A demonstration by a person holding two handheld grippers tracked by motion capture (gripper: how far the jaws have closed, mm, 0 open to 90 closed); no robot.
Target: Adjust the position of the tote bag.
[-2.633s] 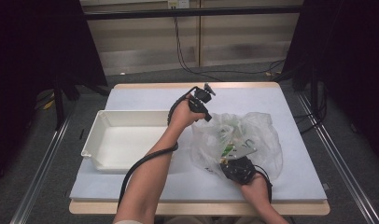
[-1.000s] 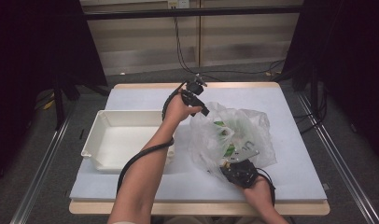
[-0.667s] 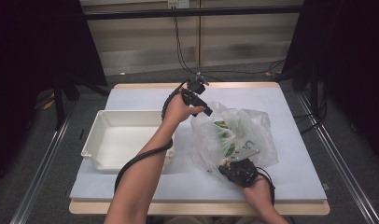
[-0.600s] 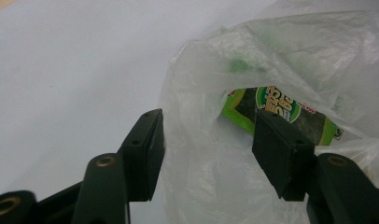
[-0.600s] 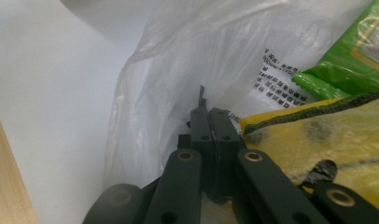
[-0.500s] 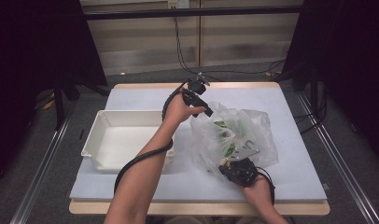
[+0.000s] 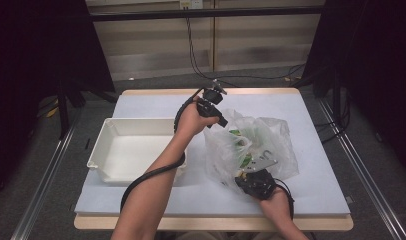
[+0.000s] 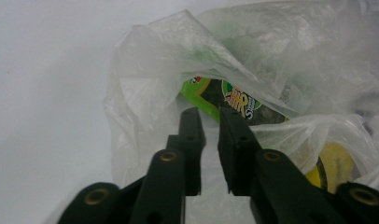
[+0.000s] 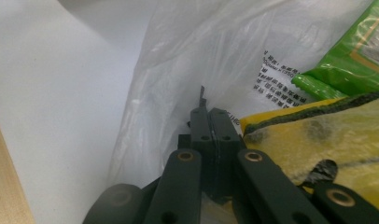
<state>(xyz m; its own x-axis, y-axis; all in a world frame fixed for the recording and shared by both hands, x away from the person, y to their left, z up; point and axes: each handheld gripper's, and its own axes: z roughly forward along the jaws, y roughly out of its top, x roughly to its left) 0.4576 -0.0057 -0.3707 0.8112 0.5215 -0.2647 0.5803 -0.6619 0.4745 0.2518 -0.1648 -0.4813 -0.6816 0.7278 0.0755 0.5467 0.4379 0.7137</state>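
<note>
Since 2.6 s ago my left tool [image 7: 222,121] has dropped from above the far edge to the mouth of the plastic bag [image 7: 271,145]; right tool [image 7: 255,181] has barely shifted. Bag sits on the counter [image 7: 316,190], right of centre, just beside the white tray [image 7: 105,155].

Left tool: jaws slightly spread, a narrow gap between them, nothing pinched, tips at the bag opening, pointing at the green snack pack [image 8: 236,103]. Right tool: jaws pressed together on the bag film at the near edge, pinning it down.

Step, as I read it: holding the bag open and going in for the contents. Next move calls for pushing the left tool past the film, spreading wider, then closing on the green pack alone.

In the way: loose film folds draped over the pack, easy to catch by mistake. Yellow pack [image 9: 318,140] lies against it. Tray is empty, likely the drop spot.
</note>
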